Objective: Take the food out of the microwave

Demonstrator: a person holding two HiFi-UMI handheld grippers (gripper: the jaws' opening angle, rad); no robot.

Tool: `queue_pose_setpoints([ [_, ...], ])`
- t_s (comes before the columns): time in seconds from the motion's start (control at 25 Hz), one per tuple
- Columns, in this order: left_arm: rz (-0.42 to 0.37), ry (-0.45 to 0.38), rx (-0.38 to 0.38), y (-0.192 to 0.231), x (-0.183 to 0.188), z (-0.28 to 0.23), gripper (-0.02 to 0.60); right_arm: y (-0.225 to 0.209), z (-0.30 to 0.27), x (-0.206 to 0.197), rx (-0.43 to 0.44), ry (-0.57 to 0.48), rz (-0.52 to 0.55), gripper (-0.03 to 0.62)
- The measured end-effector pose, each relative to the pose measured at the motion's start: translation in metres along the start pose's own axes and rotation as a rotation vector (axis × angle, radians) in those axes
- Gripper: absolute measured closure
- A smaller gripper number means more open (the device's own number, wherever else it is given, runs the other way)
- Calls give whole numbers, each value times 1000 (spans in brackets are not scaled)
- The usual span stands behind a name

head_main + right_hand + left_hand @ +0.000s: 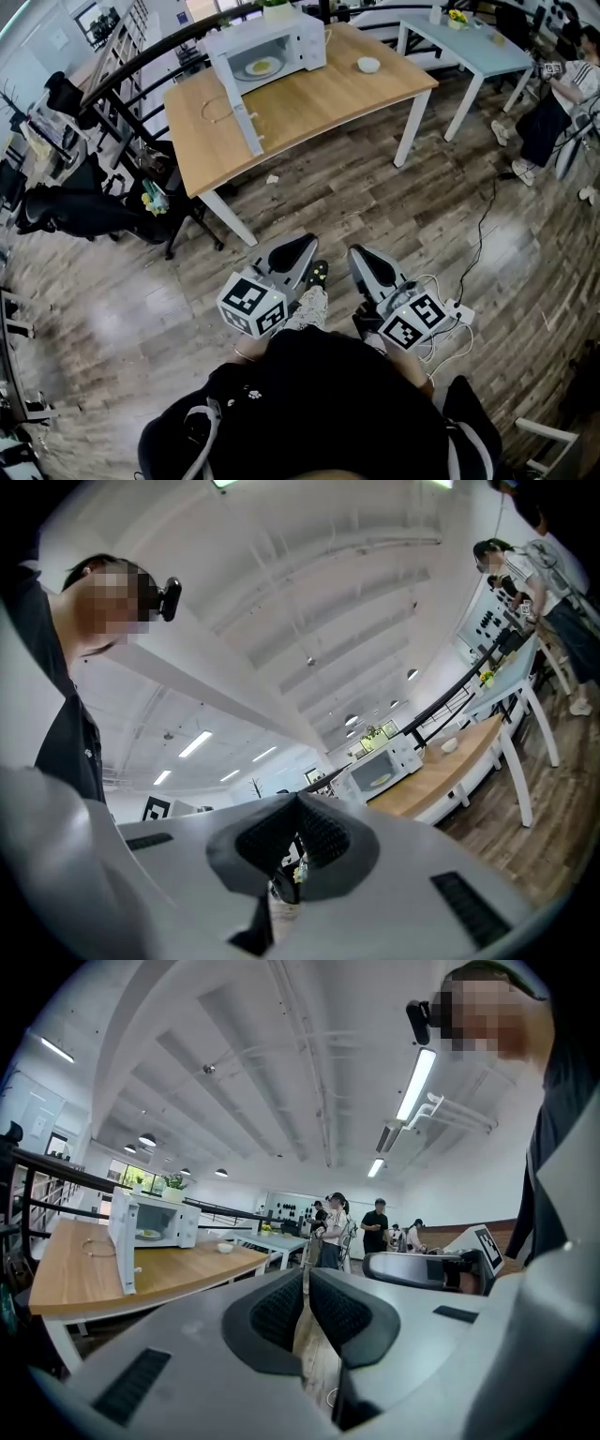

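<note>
A white microwave stands at the back of the wooden table, far ahead of me, with its door swung wide open. Inside lies a plate of yellowish food. The left gripper view also catches the microwave and the food; in the right gripper view the microwave is small and distant. My left gripper and right gripper are held close to my body above the floor, well short of the table. Both are shut with nothing between the jaws.
A small white bowl sits on the table right of the microwave. A pale blue table stands at the back right, with a seated person beside it. Black chairs crowd the left. A cable and a power strip lie on the wooden floor.
</note>
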State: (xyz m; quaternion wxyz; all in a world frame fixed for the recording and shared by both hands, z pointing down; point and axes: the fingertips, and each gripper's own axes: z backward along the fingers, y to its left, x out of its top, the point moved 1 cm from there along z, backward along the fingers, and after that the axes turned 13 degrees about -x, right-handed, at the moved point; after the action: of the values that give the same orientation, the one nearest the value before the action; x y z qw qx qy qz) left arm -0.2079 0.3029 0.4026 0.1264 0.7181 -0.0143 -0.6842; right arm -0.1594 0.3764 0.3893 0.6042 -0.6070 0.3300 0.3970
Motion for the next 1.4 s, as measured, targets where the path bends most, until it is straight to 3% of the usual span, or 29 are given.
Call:
queue_pose_setpoints([
  [0.4, -9, -16, -35, 59, 14, -49, 554, -44, -52, 22, -26, -13, -16, 592],
  [1.4, -41, -17, -50, 267, 73, -124, 554, -125, -251, 73, -87, -15, -27, 593],
])
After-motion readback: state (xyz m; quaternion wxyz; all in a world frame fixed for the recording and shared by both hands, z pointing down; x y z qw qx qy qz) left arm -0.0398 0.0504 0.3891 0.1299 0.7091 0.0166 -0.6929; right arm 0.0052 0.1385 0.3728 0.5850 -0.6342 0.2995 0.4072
